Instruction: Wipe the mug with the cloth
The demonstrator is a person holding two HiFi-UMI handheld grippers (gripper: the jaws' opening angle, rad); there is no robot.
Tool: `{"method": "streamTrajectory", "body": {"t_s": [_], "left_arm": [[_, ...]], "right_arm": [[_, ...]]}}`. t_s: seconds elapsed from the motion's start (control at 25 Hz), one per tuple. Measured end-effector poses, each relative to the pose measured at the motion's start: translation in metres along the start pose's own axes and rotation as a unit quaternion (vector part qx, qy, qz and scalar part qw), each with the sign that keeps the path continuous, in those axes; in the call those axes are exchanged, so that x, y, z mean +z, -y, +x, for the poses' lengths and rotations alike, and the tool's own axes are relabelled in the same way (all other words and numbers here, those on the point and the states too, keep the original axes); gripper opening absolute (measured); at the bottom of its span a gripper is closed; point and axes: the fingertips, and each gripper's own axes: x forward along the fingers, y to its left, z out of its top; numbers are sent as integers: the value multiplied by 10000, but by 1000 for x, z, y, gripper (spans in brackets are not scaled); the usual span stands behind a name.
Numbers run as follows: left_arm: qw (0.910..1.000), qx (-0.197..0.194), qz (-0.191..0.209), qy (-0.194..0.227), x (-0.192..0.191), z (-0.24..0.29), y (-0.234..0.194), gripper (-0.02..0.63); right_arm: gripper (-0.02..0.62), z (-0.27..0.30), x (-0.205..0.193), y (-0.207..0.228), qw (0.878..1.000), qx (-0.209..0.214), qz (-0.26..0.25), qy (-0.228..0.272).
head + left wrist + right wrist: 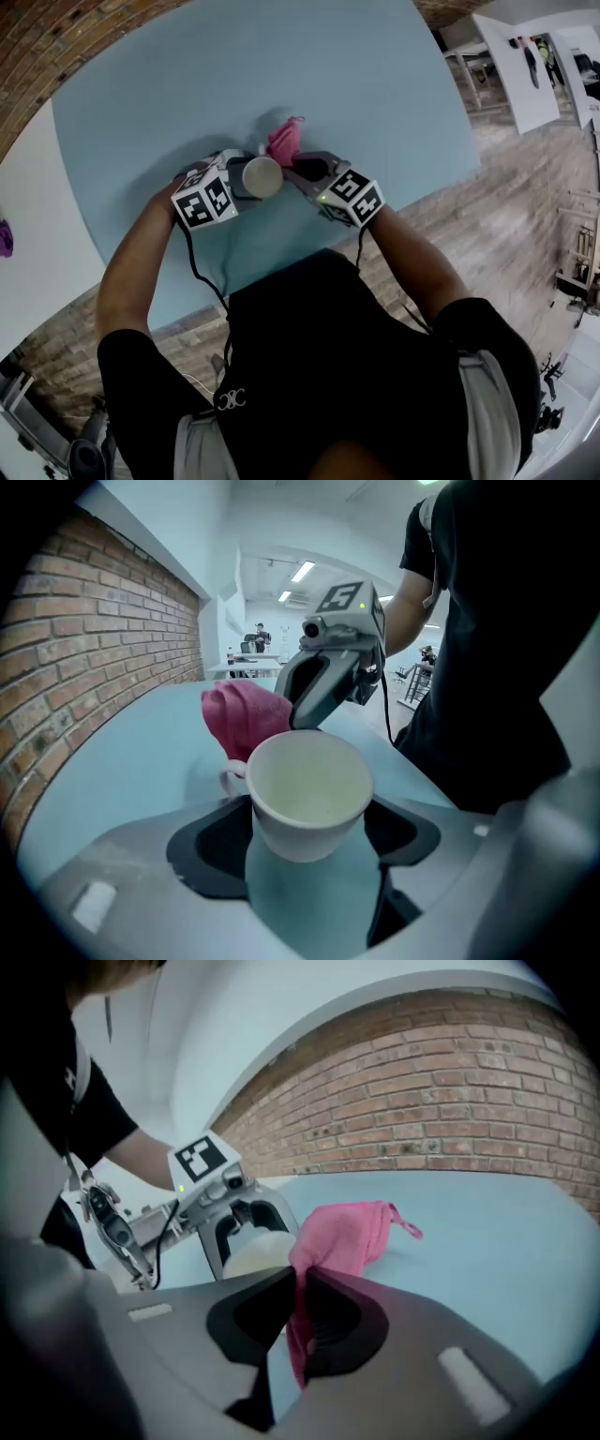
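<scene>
A white mug [262,176] hangs above the light blue table [375,103], gripped at its base by my left gripper [246,179]. In the left gripper view the mug [307,797] tilts with its empty inside toward the camera and its handle to the left. My right gripper [298,172] is shut on a pink cloth [285,141], which hangs just right of and behind the mug. In the right gripper view the cloth [337,1237] is pinched between the jaws, with the mug [255,1252] close behind its left edge. I cannot tell whether cloth and mug touch.
A brick wall [56,37] runs along the table's far left side. A purple thing [5,238] lies on a white surface at far left. Wooden floor and white panels [520,75] lie to the right of the table.
</scene>
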Motion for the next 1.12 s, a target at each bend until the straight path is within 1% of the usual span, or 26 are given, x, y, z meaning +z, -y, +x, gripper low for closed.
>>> {"method": "streamTrajectory", "body": {"t_s": [0.04,0.12,0.28,0.36,0.44,0.52,0.6,0.68,0.76,0.92,1.04,1.12], "left_arm": [[10000,38,-82,41,0,1,2,396],[9995,141,-233,131,1,2,3,396],[9968,490,-555,307,1,1,3,396],[9938,689,-795,366,-2,1,5,396],[9892,917,-1040,475,-2,2,4,396],[9834,1157,-1260,613,1,3,0,396],[9776,1369,-1437,695,4,2,-4,396],[9723,1563,-1584,716,3,2,-5,397],[9649,1737,-1809,783,3,3,-5,397],[9427,2150,-2328,1043,6,0,-10,397],[9261,2539,-2597,1024,6,3,-10,399],[9112,2872,-2788,975,7,8,-11,397]], "right_arm": [[40,-2,6,-2,9998,186,53,70],[40,-1,4,0,9992,398,98,-29],[40,14,-32,1,9964,596,251,-550],[40,15,-40,-6,9957,666,241,-592],[40,9,-36,-12,9961,722,130,-486],[40,-3,-23,-18,9967,766,9,-257],[40,-12,-11,-23,9966,818,-35,4],[41,-12,-11,-24,9964,839,-4,91],[40,-6,-22,-19,9966,807,182,6],[40,11,-43,-11,9962,706,450,-234],[40,1,-39,-16,9970,688,301,-208],[40,-12,-30,-20,9975,686,155,-62]]}}
